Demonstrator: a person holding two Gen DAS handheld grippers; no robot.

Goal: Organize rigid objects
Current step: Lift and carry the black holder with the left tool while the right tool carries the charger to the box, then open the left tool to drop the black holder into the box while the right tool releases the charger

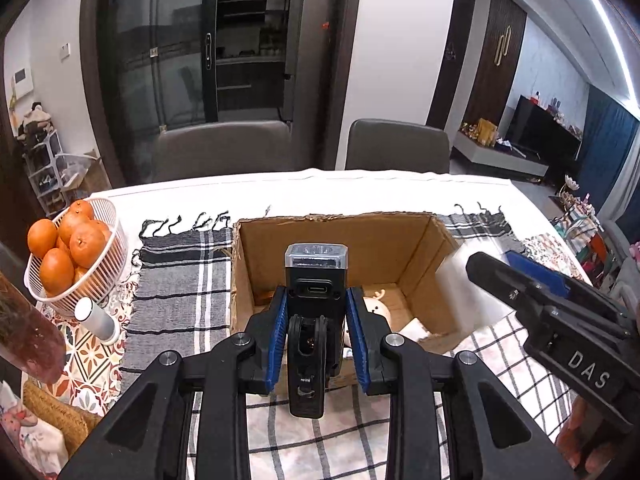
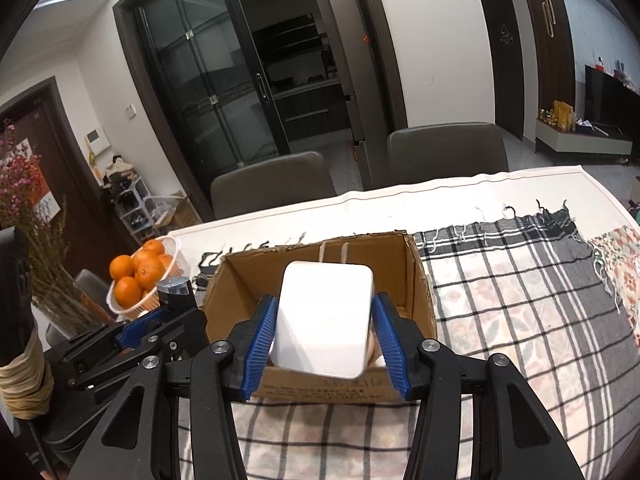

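An open cardboard box (image 1: pixel 416 256) (image 2: pixel 416 276) stands on the checked cloth in front of both grippers. My left gripper (image 1: pixel 316 300) is shut on a black clip-on light (image 1: pixel 316 280) with a clear lens, held above the box's near edge. My right gripper (image 2: pixel 325 322) is shut on a white plug adapter (image 2: pixel 326 316) with two prongs pointing away, held over the box. In the left wrist view the right gripper (image 1: pixel 520 276) comes in from the right with the adapter (image 1: pixel 460 292). A small pale figure (image 1: pixel 376 304) lies inside the box.
A white basket of oranges (image 1: pixel 100 272) (image 2: pixel 176 256) stands to the left of the box, with a white cylinder (image 1: pixel 96 320) in front of it. A vase with dried flowers (image 2: pixel 28 368) is at the far left. Two grey chairs (image 1: pixel 396 144) stand behind the table.
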